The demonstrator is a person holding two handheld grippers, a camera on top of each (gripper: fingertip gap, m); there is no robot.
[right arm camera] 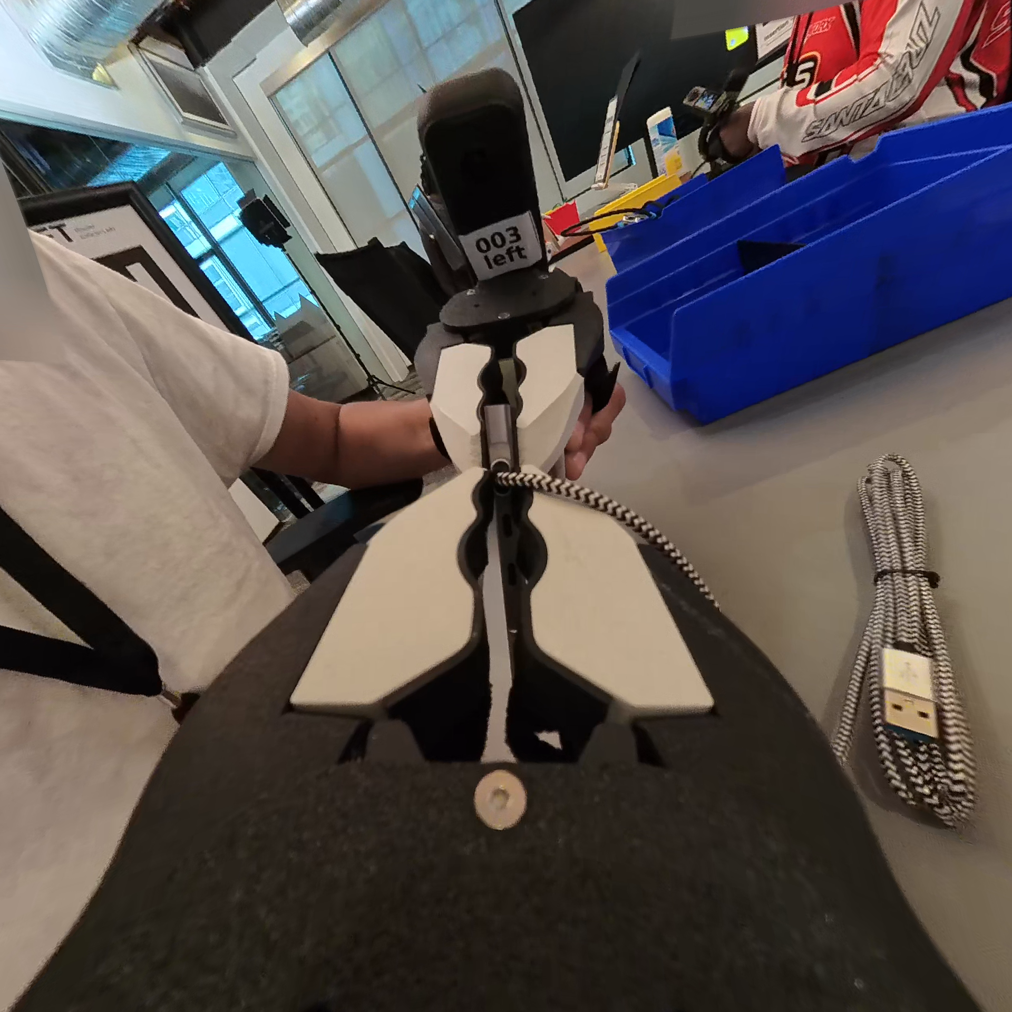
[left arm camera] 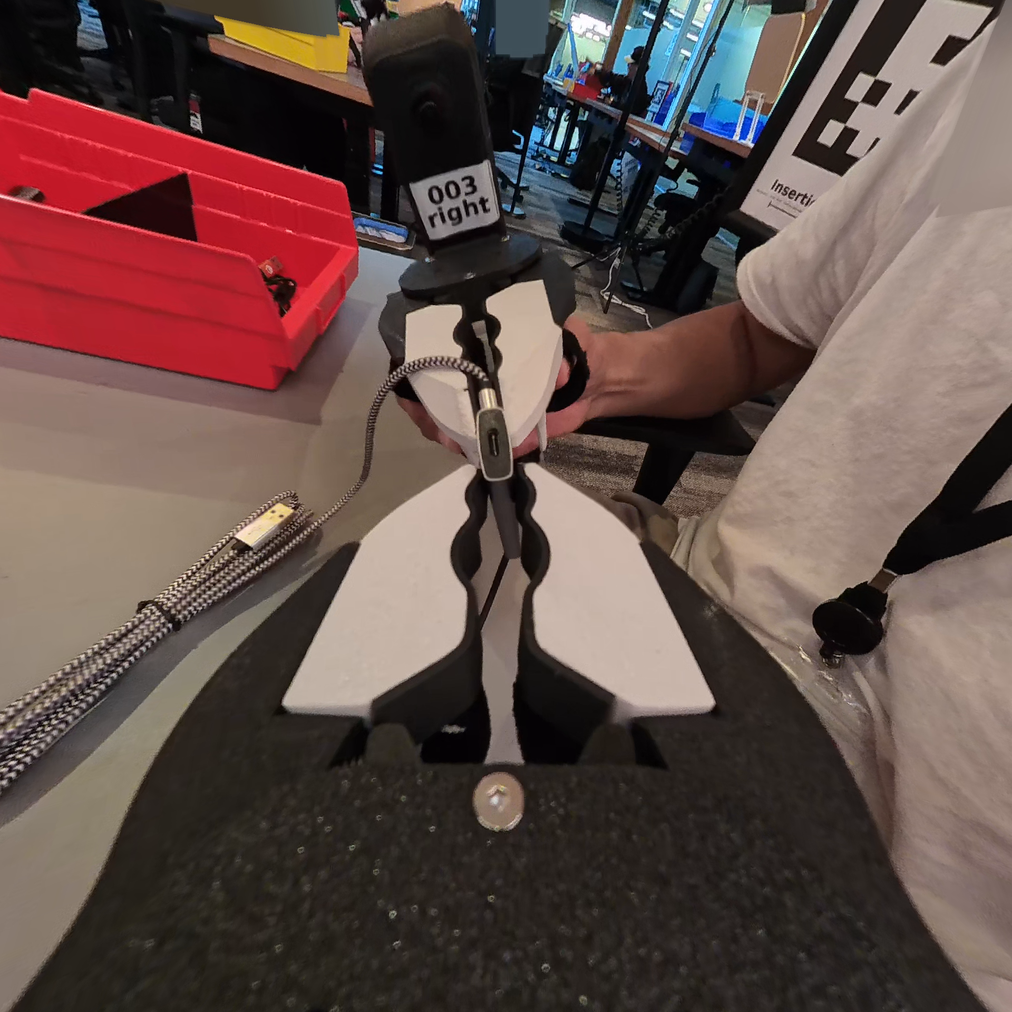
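Left gripper clamps dark adapter; right gripper clamps braided cable.

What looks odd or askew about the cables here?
Nothing is damaged. The braided cable bends sharply behind the silver plug and loops over a finger of the right gripper. The left gripper holds a dark grey piece.

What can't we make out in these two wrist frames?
1. Left wrist view: whether the dark grey slim plug in the left gripper touches the silver braided-cable connector; their ends overlap.
2. Right wrist view: that connector, buried inside the shut right gripper.
3. Left wrist view: red plastic bin contents, behind its front wall.
4. Right wrist view: blue plastic bin contents, same.
5. Left wrist view: tied black-and-white braided cable bundle, cut by the left edge.
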